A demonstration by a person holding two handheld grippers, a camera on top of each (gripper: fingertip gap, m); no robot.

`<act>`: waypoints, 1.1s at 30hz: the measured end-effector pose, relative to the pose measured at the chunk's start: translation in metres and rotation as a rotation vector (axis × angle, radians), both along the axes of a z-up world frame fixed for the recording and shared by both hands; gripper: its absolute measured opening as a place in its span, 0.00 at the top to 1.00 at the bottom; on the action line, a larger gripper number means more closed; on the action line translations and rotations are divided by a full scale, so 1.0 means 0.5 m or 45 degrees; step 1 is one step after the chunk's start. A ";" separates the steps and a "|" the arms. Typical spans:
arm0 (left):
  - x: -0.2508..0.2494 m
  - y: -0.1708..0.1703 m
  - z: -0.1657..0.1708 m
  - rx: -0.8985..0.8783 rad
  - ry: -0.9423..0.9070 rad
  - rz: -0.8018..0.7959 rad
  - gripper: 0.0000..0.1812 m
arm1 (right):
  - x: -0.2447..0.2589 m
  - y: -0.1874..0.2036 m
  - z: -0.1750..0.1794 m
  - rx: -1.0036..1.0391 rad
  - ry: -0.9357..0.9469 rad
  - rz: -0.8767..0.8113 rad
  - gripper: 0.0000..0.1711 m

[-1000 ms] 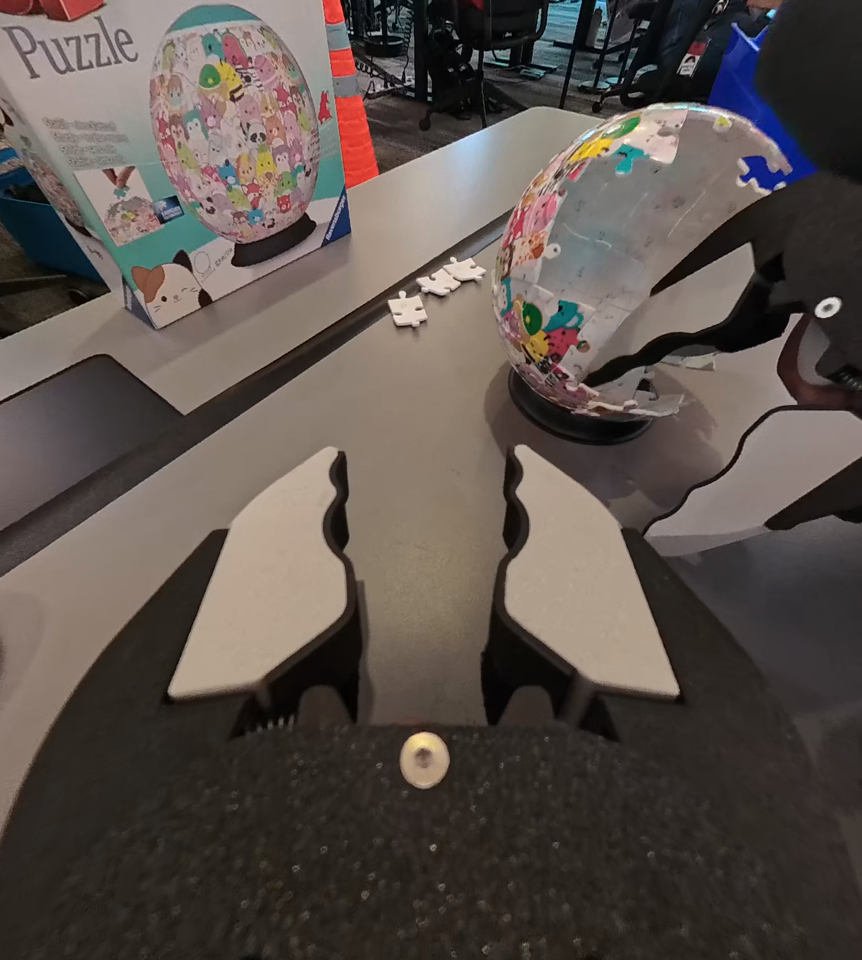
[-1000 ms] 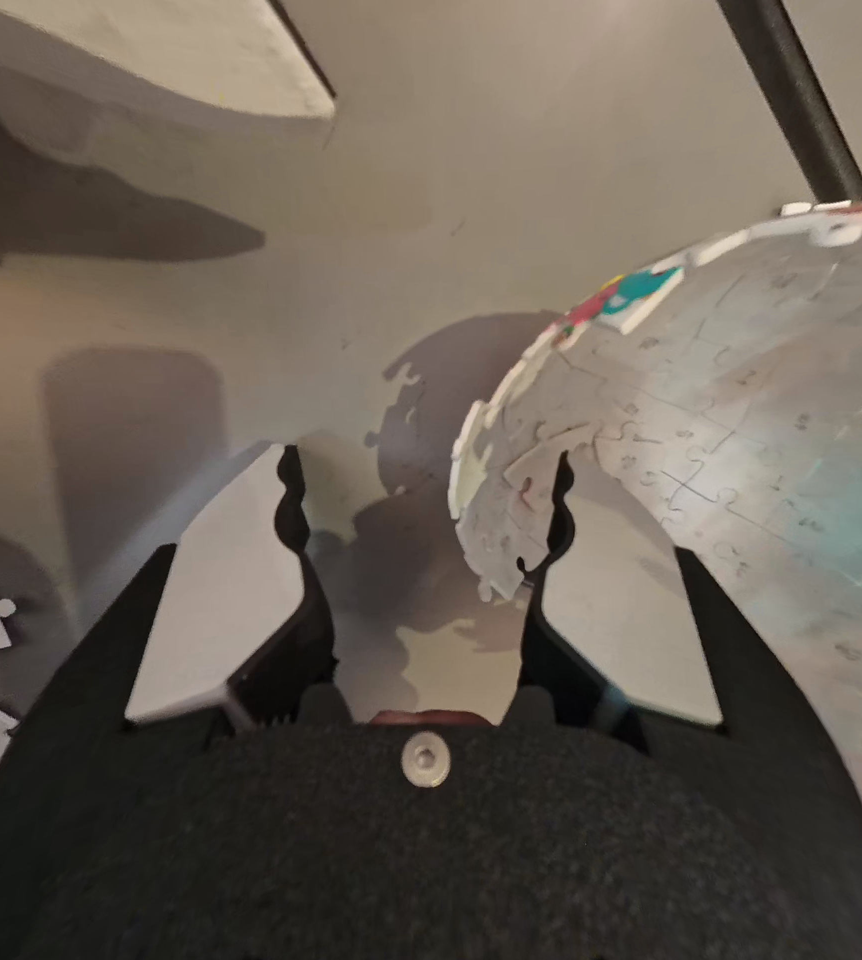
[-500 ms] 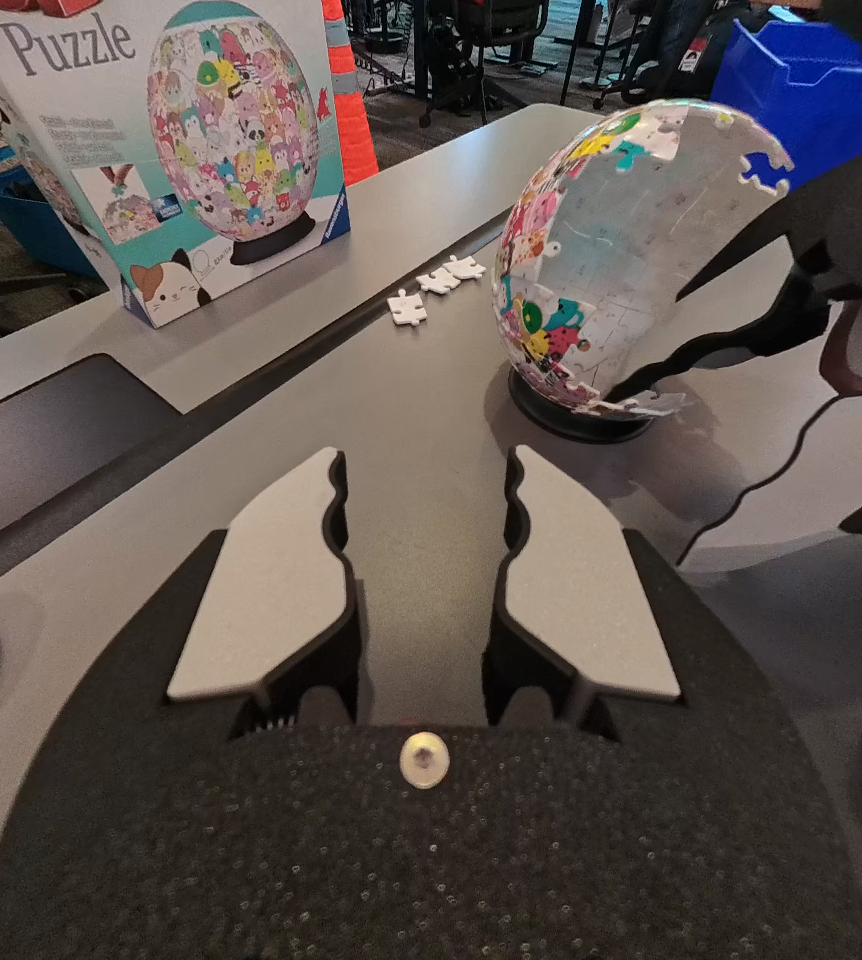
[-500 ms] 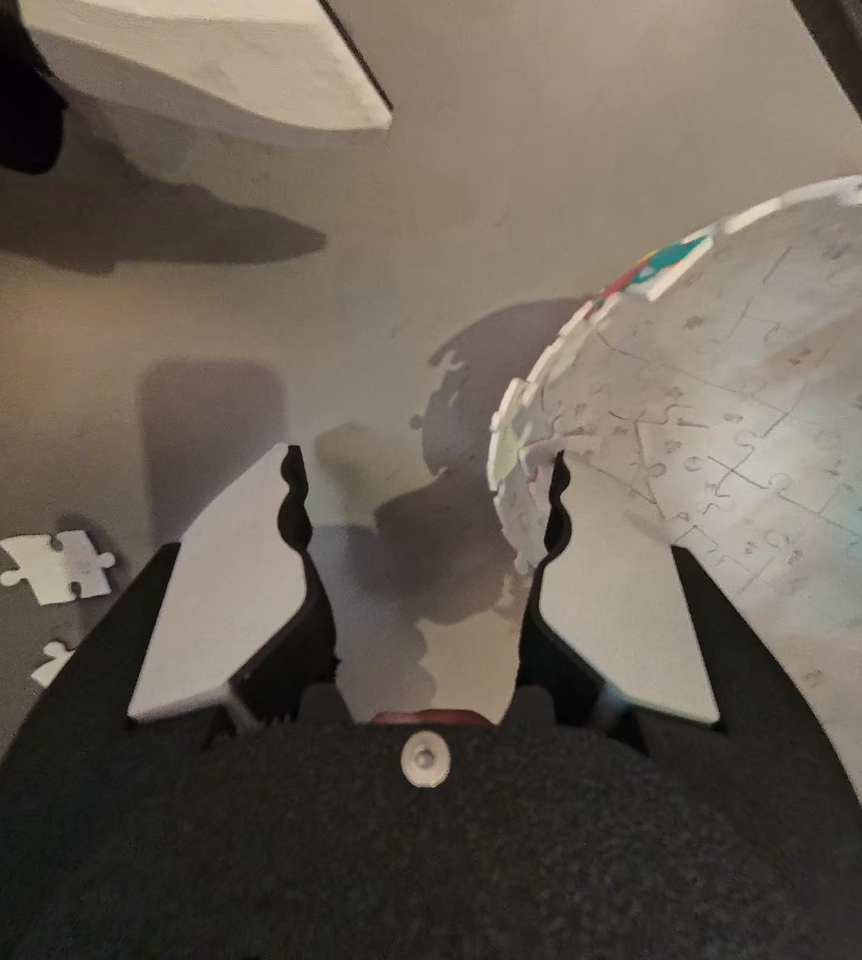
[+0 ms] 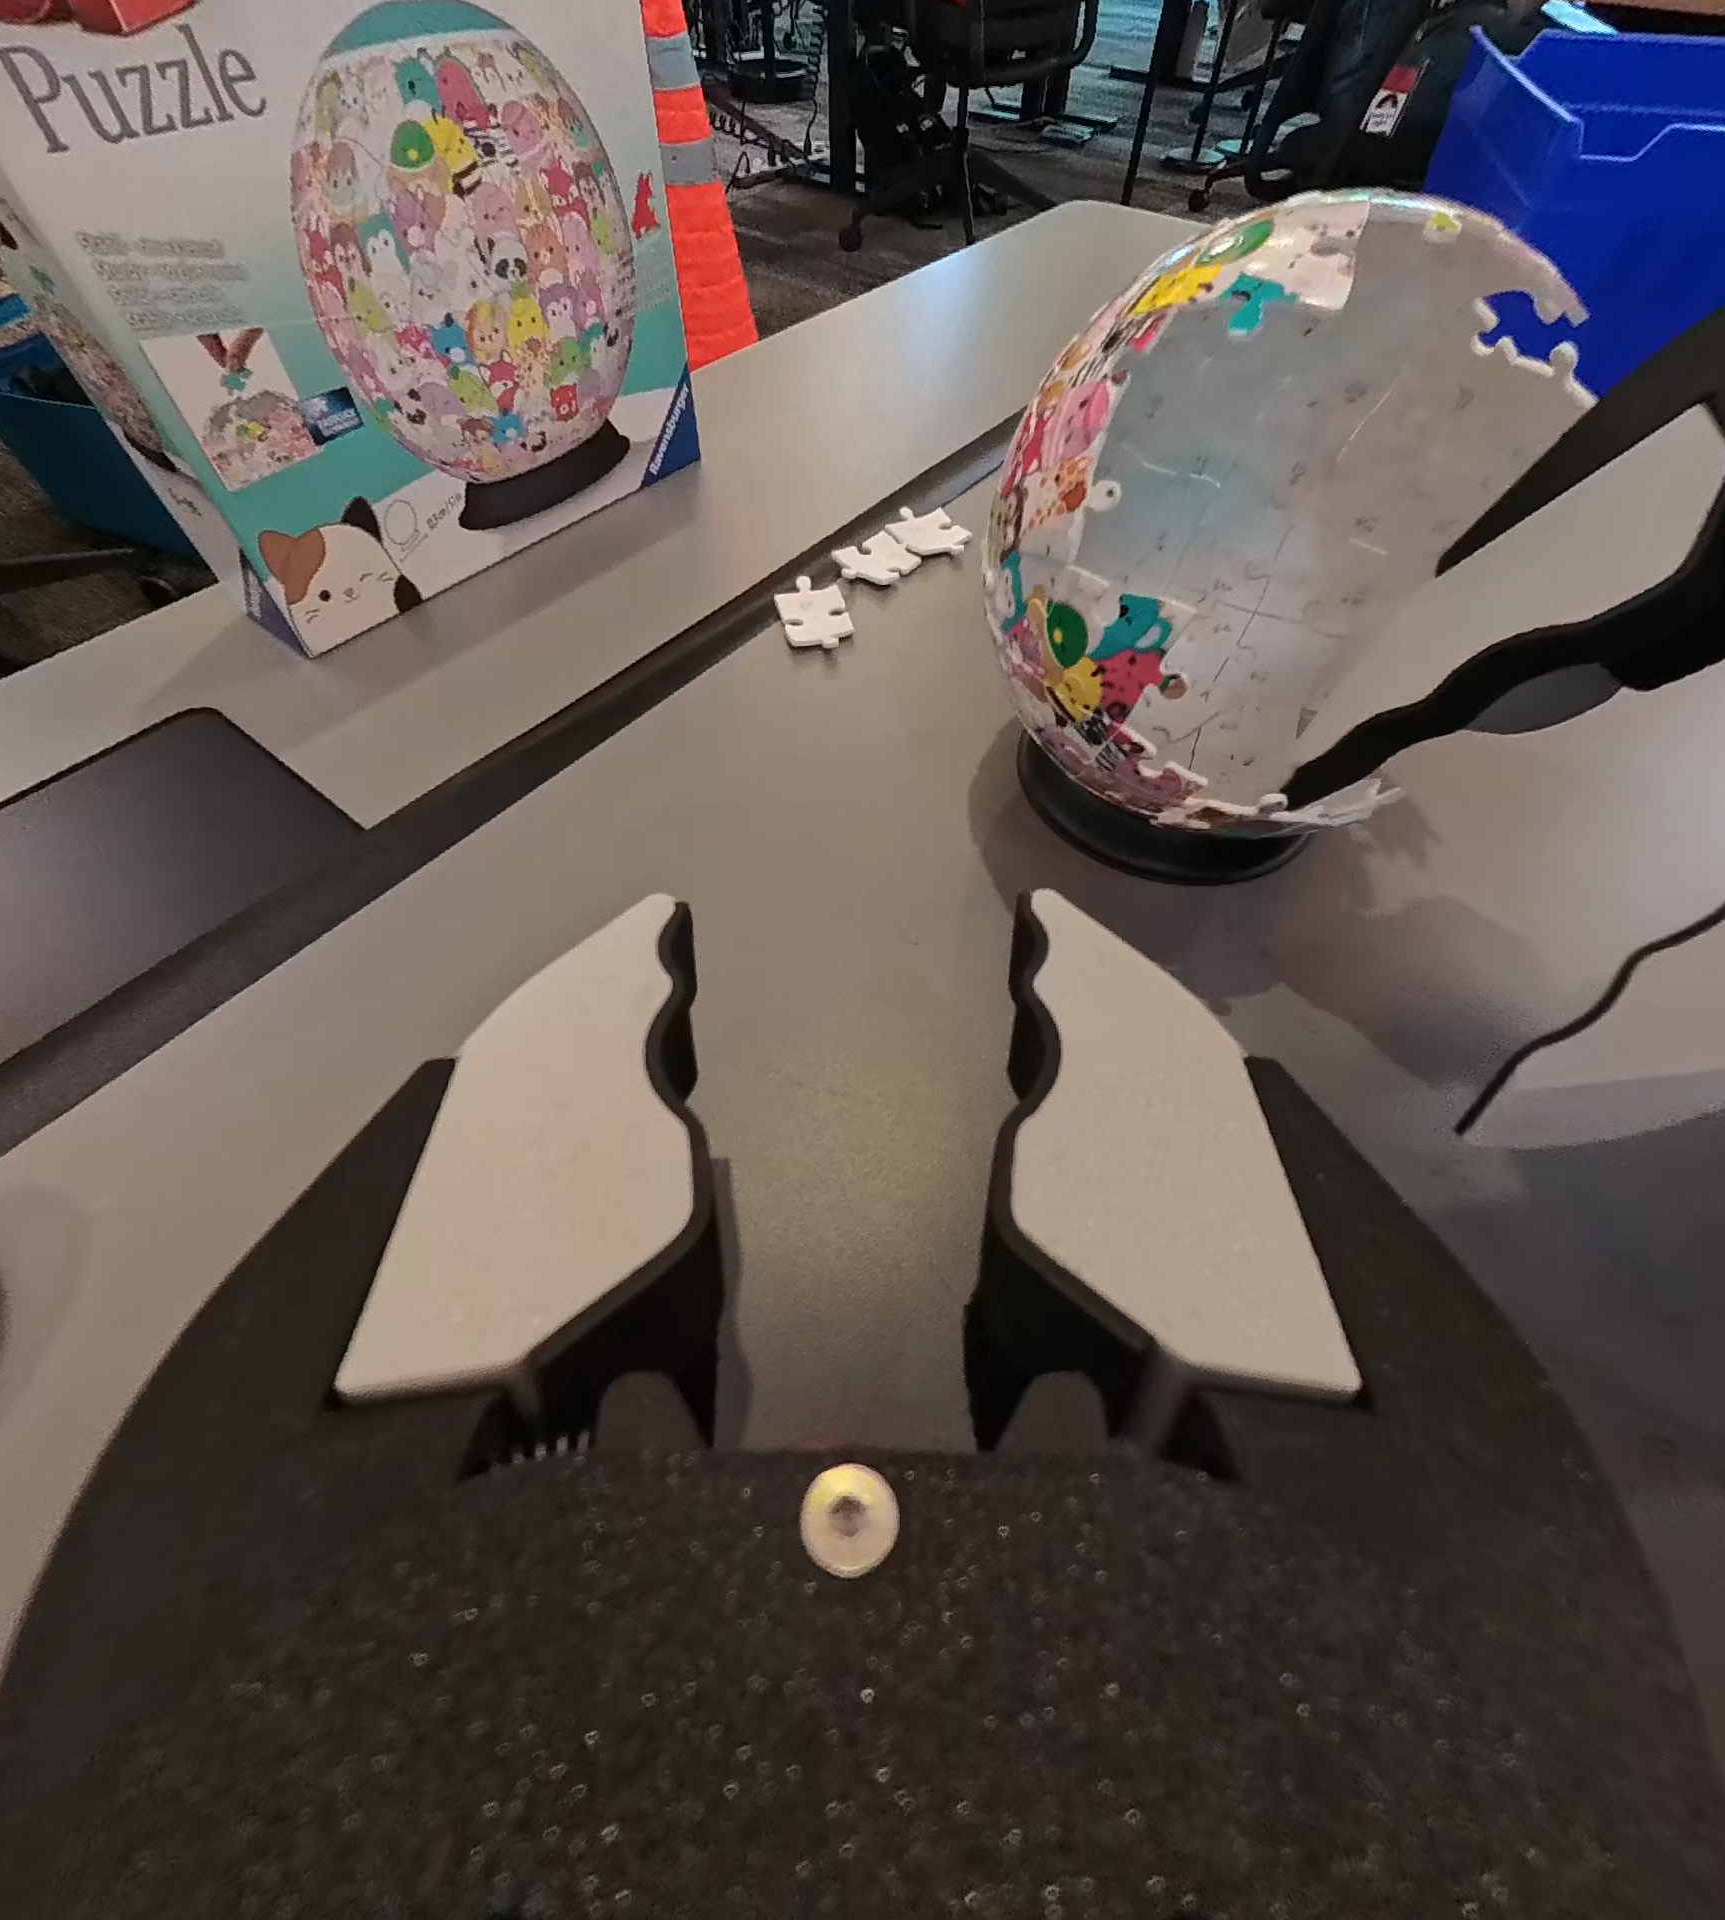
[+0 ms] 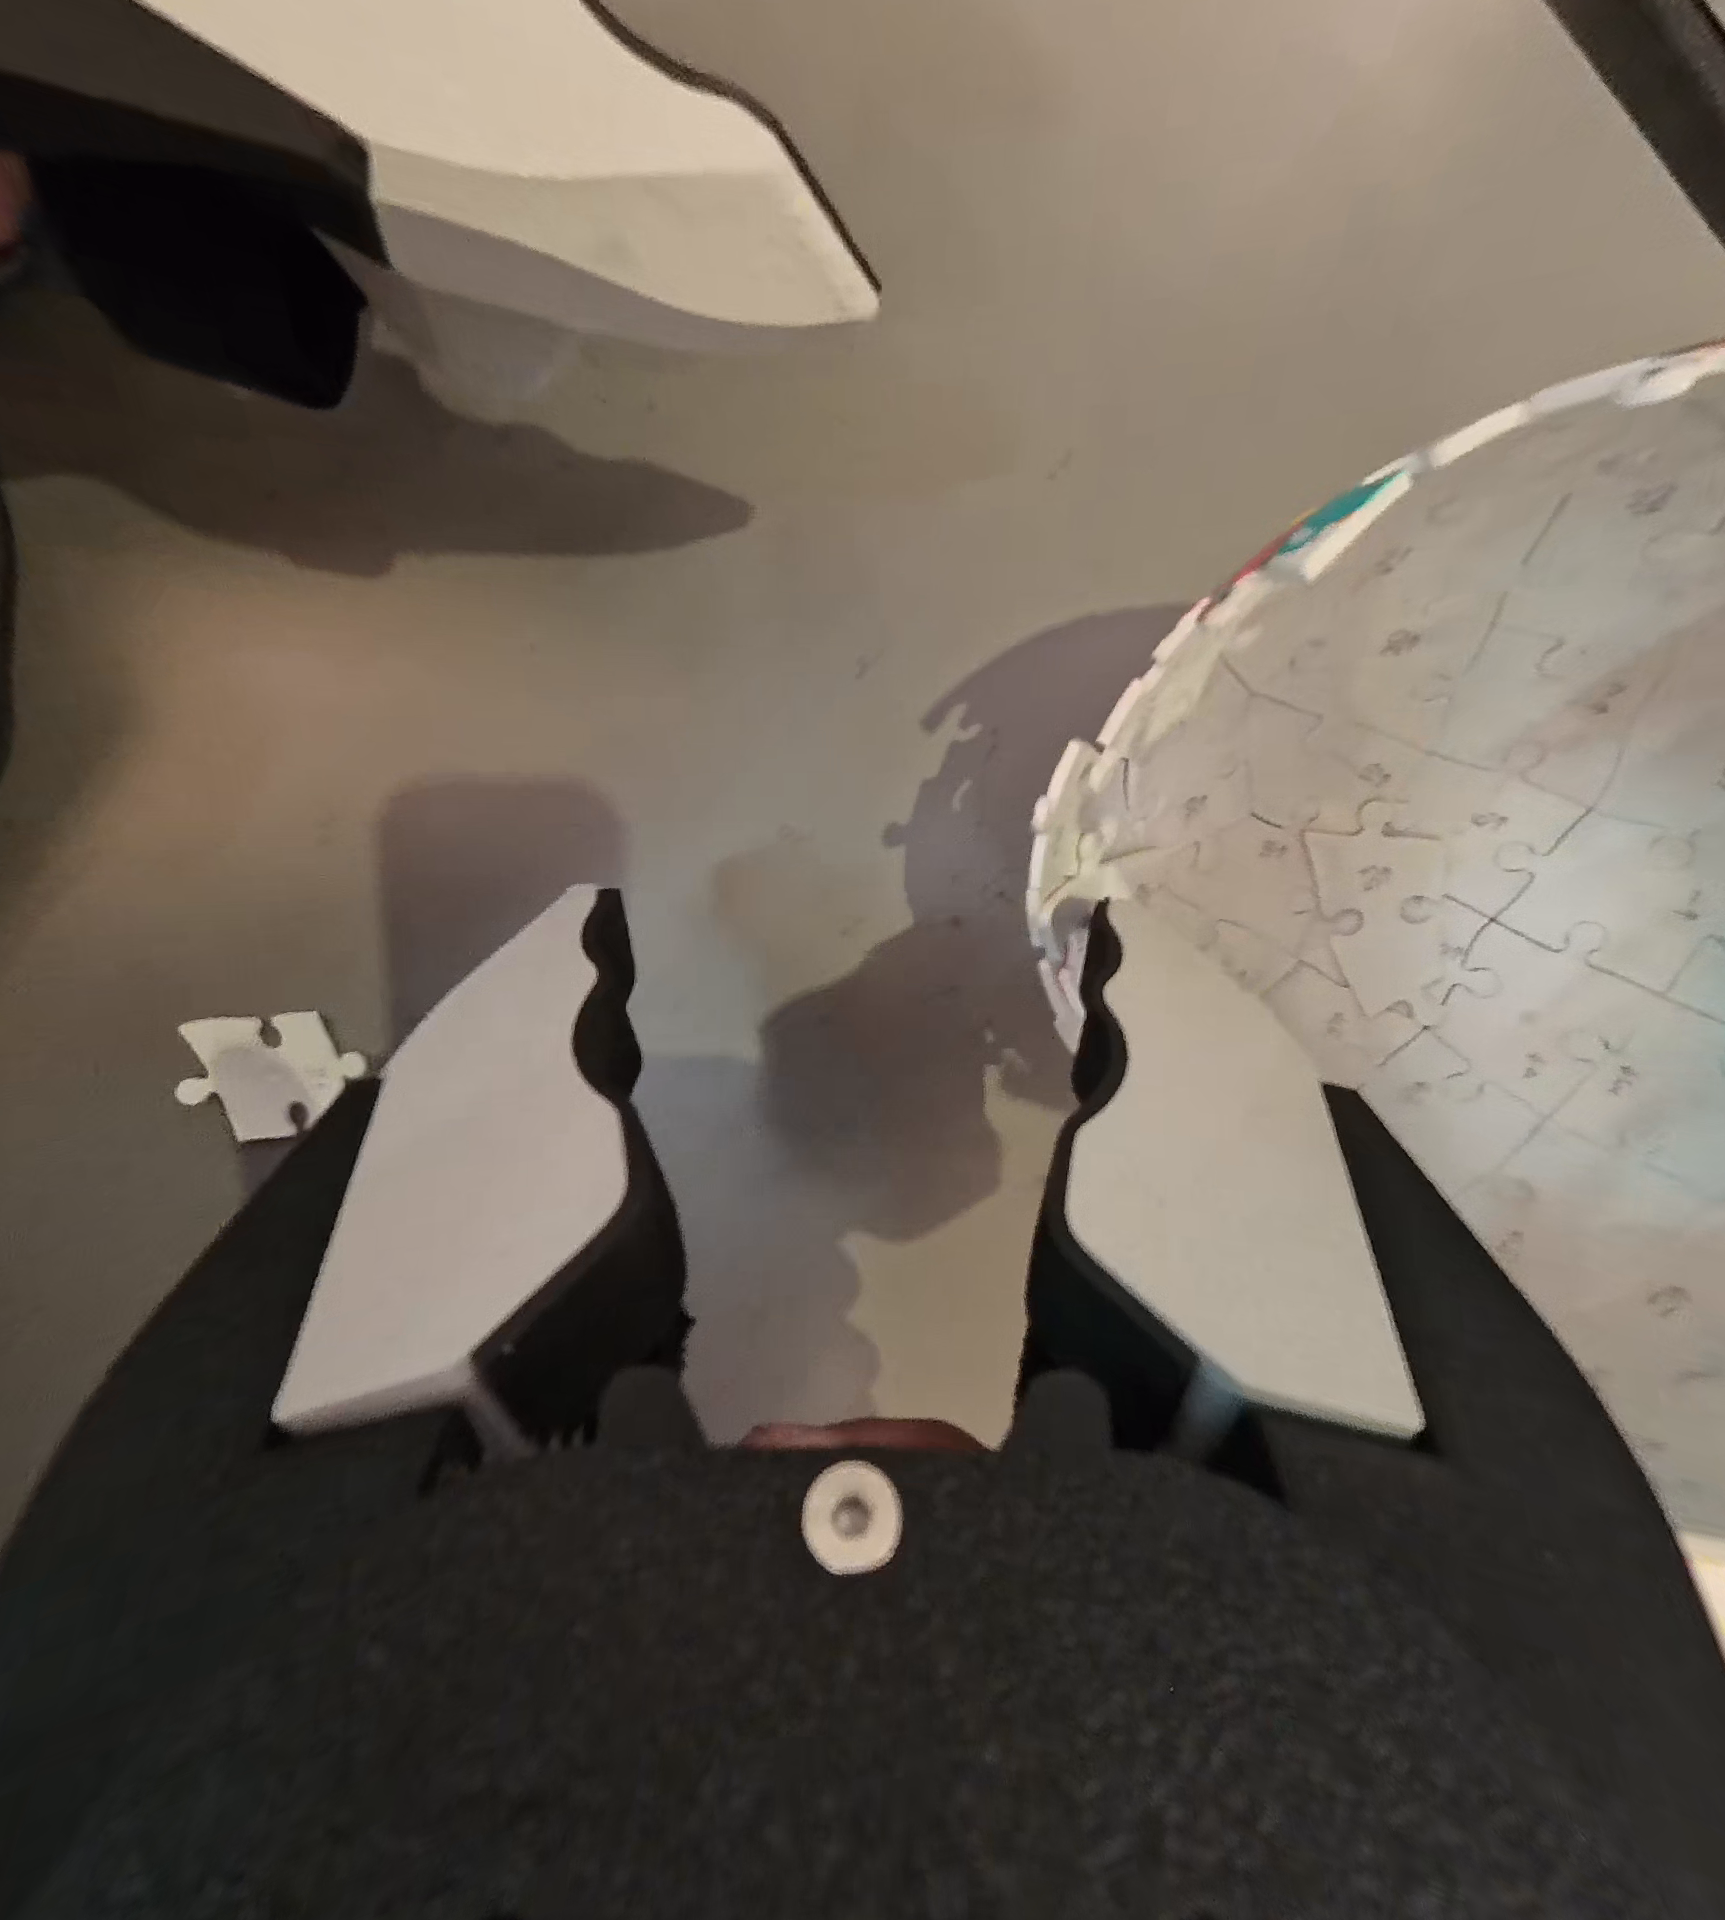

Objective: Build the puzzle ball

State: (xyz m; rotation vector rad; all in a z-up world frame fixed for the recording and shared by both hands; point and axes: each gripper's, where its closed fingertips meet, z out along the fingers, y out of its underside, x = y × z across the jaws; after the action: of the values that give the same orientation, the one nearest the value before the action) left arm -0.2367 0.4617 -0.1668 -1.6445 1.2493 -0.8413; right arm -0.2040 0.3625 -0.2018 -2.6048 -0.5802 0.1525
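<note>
Left wrist view: the left gripper (image 5: 847,935) hovers over the grey table (image 5: 546,831), jaws wide apart and empty.
To its right the half-built puzzle ball (image 5: 1222,520) sits on a round black stand (image 5: 1149,847), a curved shell, colourful outside, matte white inside, with jagged edges. The right gripper (image 6: 853,935) is spread wide too, gripping nothing, one fingertip (image 6: 1097,940) at the shell's lower edge. Loose white pieces (image 5: 873,577) lie near a cardboard box (image 5: 338,301).
</note>
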 end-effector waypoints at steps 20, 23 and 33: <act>0.002 -0.002 -0.002 0.003 0.013 -0.002 0.68 | -0.023 -0.083 0.096 0.198 0.004 -0.020 0.58; 0.002 -0.003 -0.003 0.003 0.015 -0.004 0.68 | -0.005 -0.047 0.085 0.249 -0.031 -0.072 0.60; 0.002 -0.003 -0.003 0.000 0.015 -0.005 0.68 | 0.054 0.036 0.055 0.221 0.032 -0.310 0.62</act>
State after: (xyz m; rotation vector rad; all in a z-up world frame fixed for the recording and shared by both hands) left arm -0.2358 0.4603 -0.1686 -1.6498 1.2606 -0.8356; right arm -0.1769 0.3805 -0.1742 -2.4752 -0.2513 0.0529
